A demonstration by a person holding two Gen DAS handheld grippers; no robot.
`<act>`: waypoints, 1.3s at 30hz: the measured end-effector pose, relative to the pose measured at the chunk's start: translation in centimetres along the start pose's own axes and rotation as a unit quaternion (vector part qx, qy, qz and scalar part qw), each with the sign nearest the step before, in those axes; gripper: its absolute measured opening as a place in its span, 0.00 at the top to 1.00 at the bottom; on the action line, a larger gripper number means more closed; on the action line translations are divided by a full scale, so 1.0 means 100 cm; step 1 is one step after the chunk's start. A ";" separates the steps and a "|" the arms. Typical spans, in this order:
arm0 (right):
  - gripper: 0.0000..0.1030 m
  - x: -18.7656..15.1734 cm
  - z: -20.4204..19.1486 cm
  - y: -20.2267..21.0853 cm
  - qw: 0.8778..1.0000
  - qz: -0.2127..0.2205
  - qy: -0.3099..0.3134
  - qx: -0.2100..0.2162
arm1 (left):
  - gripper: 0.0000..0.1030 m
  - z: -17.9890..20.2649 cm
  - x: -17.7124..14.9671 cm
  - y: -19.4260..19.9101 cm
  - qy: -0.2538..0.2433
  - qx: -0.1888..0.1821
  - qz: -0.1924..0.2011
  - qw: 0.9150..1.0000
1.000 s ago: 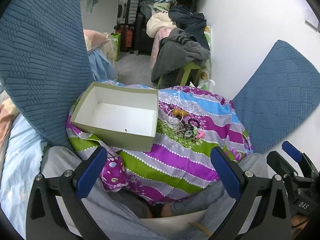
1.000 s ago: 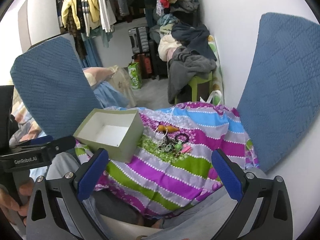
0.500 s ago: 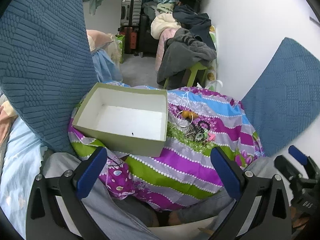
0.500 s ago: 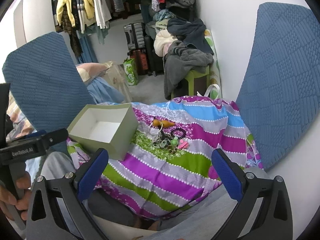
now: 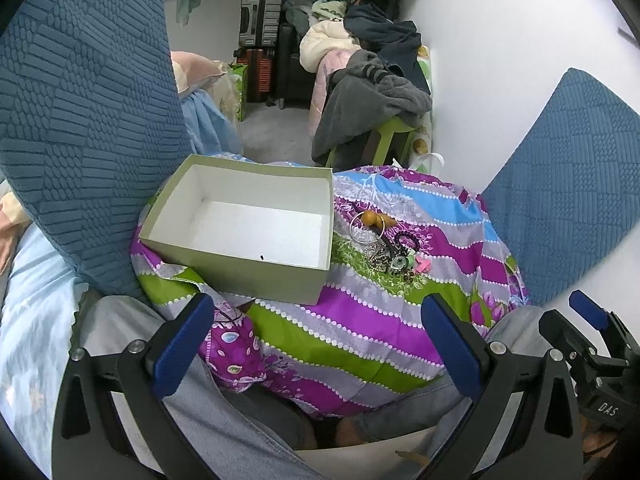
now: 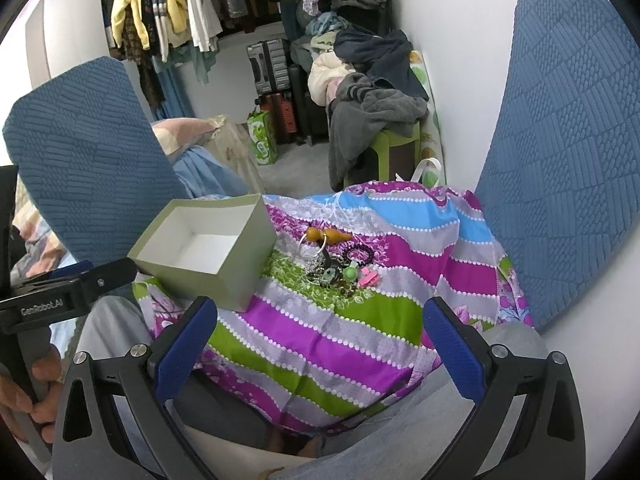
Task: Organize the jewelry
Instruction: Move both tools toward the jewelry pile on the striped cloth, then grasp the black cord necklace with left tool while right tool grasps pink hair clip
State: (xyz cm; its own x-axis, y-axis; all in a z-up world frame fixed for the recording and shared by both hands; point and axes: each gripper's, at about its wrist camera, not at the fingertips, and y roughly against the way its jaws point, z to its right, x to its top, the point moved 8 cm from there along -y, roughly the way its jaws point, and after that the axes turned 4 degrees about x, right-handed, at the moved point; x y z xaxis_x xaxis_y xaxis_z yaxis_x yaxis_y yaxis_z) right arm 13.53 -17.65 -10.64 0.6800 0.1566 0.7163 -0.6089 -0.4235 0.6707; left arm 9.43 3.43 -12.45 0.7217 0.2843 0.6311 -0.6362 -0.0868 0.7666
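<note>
A pile of jewelry [image 5: 386, 246] lies on a striped purple, green and blue cloth [image 5: 360, 320]: a silver bangle, orange beads, dark bead bracelets, green and pink pieces. It also shows in the right wrist view [image 6: 336, 264]. An empty olive-green box [image 5: 252, 224] with a white inside stands to the left of the pile, also in the right wrist view [image 6: 208, 256]. My left gripper [image 5: 318, 344] is open and empty, held near the cloth's front edge. My right gripper [image 6: 320, 348] is open and empty, in front of the pile.
Two blue quilted cushions flank the cloth [image 5: 80, 120] [image 5: 568, 184]. The person's grey-trousered legs [image 5: 200, 400] lie under the grippers. Behind are a green stool with dark clothes [image 5: 372, 96], suitcases [image 5: 260, 20] and hanging clothes [image 6: 168, 8]. A white wall [image 5: 500, 40] is on the right.
Both grippers have drifted slightly forward toward the cloth, so box and jewelry sit a little nearer and lower in view. Both grippers stay open and empty.
</note>
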 end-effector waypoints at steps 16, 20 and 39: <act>0.22 0.004 0.022 -0.024 1.000 -0.006 -0.004 -0.015 | 0.01 0.021 0.009 -0.027 -0.011 -0.009 -0.022 1.000; 0.24 0.003 0.033 -0.038 1.000 -0.016 -0.011 -0.017 | 0.01 0.032 0.011 -0.046 -0.023 -0.015 -0.037 0.999; 0.32 0.000 0.101 -0.147 0.997 -0.076 -0.028 -0.020 | 0.25 0.099 0.017 -0.150 -0.046 -0.087 -0.108 0.989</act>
State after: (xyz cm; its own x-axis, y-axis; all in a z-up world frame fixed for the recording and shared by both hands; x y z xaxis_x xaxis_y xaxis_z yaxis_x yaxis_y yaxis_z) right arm 26.63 -20.49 -22.40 0.7870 0.1652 0.5944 -0.5118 -0.3633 0.7785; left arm 22.91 -4.25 -21.70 0.8629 0.1891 0.4687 -0.4955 0.1346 0.8581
